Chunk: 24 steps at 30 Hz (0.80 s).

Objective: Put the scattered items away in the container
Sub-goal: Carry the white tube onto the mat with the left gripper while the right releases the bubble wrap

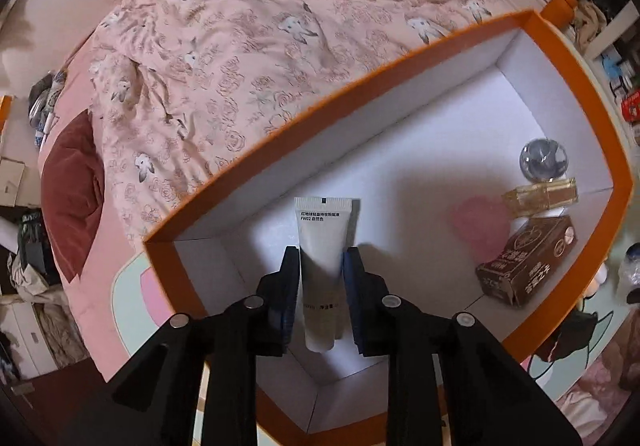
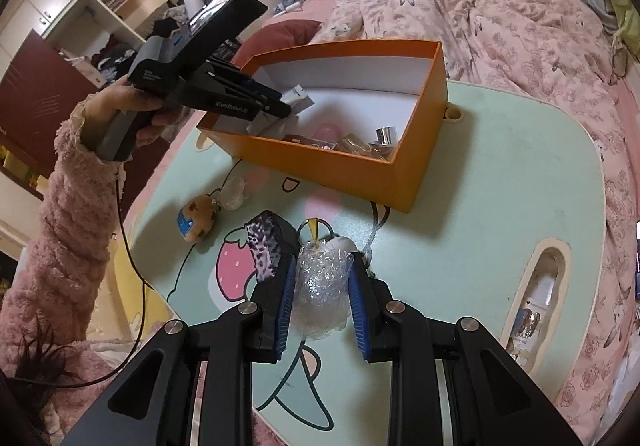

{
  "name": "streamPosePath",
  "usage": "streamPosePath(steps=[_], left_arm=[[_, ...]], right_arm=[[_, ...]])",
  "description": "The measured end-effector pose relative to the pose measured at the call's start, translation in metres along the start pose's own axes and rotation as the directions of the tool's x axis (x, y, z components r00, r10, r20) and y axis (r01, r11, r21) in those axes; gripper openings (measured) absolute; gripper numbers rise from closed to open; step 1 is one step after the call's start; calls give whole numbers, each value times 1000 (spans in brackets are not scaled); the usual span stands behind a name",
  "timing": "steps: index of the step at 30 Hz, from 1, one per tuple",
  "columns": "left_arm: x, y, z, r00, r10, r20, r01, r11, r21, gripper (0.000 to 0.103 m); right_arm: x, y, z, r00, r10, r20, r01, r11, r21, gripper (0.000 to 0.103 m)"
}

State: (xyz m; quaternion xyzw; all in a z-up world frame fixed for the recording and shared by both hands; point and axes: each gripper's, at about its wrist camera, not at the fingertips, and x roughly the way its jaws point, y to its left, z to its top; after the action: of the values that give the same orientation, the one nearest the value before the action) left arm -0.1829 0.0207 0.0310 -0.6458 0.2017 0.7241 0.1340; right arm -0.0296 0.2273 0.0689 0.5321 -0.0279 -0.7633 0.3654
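I see a mint-green cartoon-printed table (image 2: 500, 173) set on a bed with a pink floral quilt (image 1: 248, 45). On it stands the orange box (image 2: 332, 165), white inside. My left tool (image 1: 321, 258) hangs over the box, pointing down, its pads against a white tube (image 1: 323, 246); the tube's lower end is cut off behind the fingers, so I cannot say whether it rests on the box floor. Already in the box: a brown carton (image 1: 528, 266), an amber bottle (image 1: 540, 195), a clear round stopper (image 1: 543, 159). My right tool (image 2: 323, 266) is clamped on a bubble-wrapped item (image 2: 322, 286); its contents are hard to make out. Nearby on the table lie a purple speckled sponge (image 2: 266, 246) and a small plush (image 2: 198, 215).
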Motion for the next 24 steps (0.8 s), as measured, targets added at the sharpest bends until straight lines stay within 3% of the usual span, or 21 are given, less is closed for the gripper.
streamPosePath(steps=[1, 5, 8, 10, 11, 19, 24], left_arm=[[2, 0, -1, 1000, -4, -22, 4, 1000, -3, 35], [6, -10, -8, 999, 50, -18, -49, 998, 47, 35], [8, -10, -8, 997, 71, 20, -71, 997, 24, 35], [8, -6, -7, 993, 107, 40, -107, 994, 4, 21], [7, -4, -7, 993, 107, 48, -107, 994, -1, 21], [-10, 5, -14, 994, -6, 106, 10, 999, -44, 21], [-57, 3, -28, 976, -58, 208, 68, 997, -41, 21]], right_arm=[[0, 0, 1, 1000, 1, 2, -1, 1000, 0, 25], [0, 1, 3, 1000, 12, 6, -12, 1000, -2, 25], [1, 1, 5, 1000, 13, 6, -13, 1000, -3, 25], [1, 1, 5, 1000, 12, 5, -11, 1000, -5, 25], [1, 1, 5, 1000, 7, 5, -7, 1000, -6, 25], [2, -2, 6, 1000, -4, 13, 4, 1000, 5, 25], [1, 9, 7, 1000, 7, 19, -6, 1000, -21, 25]])
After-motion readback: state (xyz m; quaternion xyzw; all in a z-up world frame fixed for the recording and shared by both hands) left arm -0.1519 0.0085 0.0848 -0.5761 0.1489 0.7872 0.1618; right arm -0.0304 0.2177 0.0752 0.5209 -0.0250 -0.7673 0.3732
